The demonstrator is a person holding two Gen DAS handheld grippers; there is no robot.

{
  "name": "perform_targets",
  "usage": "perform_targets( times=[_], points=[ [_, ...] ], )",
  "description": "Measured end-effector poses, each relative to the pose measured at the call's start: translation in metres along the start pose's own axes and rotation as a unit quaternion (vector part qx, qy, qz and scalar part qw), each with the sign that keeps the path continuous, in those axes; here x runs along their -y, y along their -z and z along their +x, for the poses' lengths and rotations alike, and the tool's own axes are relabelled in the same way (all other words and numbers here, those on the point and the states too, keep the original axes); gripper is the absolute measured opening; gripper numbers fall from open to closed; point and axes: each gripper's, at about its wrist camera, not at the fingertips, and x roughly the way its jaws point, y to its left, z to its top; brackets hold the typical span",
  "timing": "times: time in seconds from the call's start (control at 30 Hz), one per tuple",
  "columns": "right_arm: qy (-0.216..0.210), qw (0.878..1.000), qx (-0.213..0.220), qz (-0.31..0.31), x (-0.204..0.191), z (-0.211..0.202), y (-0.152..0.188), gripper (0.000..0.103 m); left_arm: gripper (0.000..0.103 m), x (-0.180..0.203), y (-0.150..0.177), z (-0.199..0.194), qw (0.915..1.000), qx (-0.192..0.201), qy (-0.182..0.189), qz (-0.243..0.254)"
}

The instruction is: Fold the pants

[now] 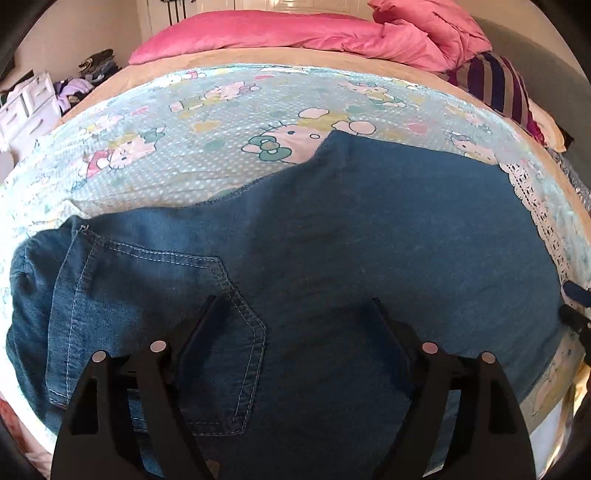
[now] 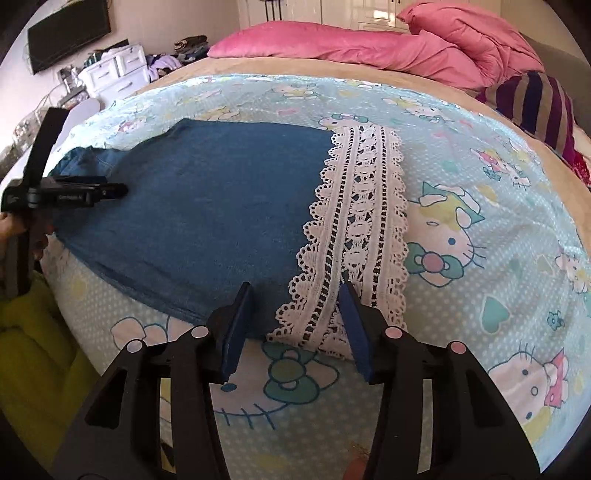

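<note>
Blue denim pants (image 1: 332, 229) lie flat on the bed, with a back pocket (image 1: 155, 317) at the waist end and white lace hems (image 2: 354, 229) at the leg end. My left gripper (image 1: 295, 306) is open and hovers over the waist end beside the pocket. It also shows in the right wrist view (image 2: 110, 192) at the left. My right gripper (image 2: 295, 291) is open just above the near edge of the pants, where denim (image 2: 207, 206) meets lace. Part of it shows at the right edge of the left wrist view (image 1: 576, 295).
The pants rest on a light blue cartoon-cat sheet (image 2: 480, 206) over a beige bed. Pink pillows and duvet (image 1: 303, 33) and a striped cushion (image 2: 543, 107) lie at the far side. White drawers (image 2: 114, 74) stand at the left. Yellow-green fabric (image 2: 33, 354) lies by the bed's near edge.
</note>
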Motion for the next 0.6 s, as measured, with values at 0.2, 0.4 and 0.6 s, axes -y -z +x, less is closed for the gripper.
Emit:
perform_targets(
  times=[0.2, 0.4, 0.6],
  points=[
    [-0.026, 0.998, 0.035, 0.042, 0.006, -0.031, 0.0, 0.045, 0.079, 0.003, 0.002, -0.011, 0.9999, 0.014, 0.003, 0.006],
    [-0.002, 0.996, 0.063, 0.057, 0.018, -0.062, 0.001, 0.061, 0.09, 0.028, -0.012, -0.046, 0.9969, 0.069, 0.031, 0.019],
    [0.004, 0.994, 0.08, 0.075, 0.029, -0.075, 0.003, 0.071, 0.098, 0.067, -0.025, -0.065, 0.9928, 0.089, 0.06, 0.055]
  ],
)
